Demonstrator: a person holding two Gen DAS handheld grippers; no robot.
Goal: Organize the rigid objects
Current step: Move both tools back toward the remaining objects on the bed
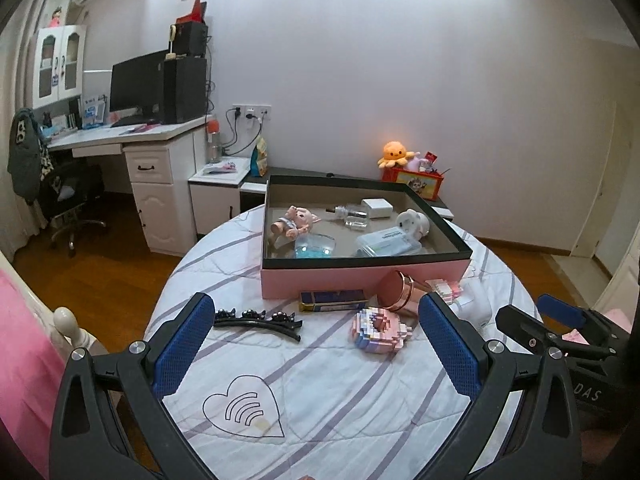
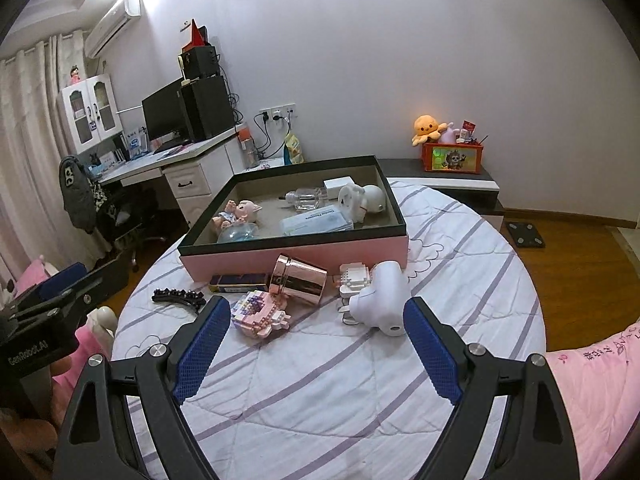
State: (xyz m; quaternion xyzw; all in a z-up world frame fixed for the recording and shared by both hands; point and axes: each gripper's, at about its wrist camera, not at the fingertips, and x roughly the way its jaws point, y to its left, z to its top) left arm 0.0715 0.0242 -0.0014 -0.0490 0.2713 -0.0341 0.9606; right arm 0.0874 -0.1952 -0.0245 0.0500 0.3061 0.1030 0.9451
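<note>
I hold both tongs over a round bed (image 1: pixel 320 400) covered in a white quilt with lavender stripes and a stitched heart outline near the lower centre of the left view. My left gripper (image 1: pixel 316 344) stands wide with nothing between its blue pads; my right gripper (image 2: pixel 316 344) is equally wide and empty. In the middle of each frame sits a pink box (image 1: pixel 320 280) with a dark rim, already holding a small doll (image 1: pixel 294 222), a glass bottle (image 1: pixel 352 216), a white charger block (image 1: pixel 376 208) and a flat clear case (image 1: pixel 386 244). Just in front of it on the quilt lie a black hair clip (image 1: pixel 258 320), a dark blue pack (image 1: pixel 334 300), a rose-gold cup (image 2: pixel 298 278) on its side, a pink block figure (image 2: pixel 260 314) and a white rounded device (image 2: pixel 382 296). In the upper left of the frame stands a white desk (image 1: pixel 120 140) with a dark monitor (image 1: pixel 136 80); the floor is wood, the wall plain, and an orange plush octopus (image 2: pixel 428 128) sits at centre right.
</note>
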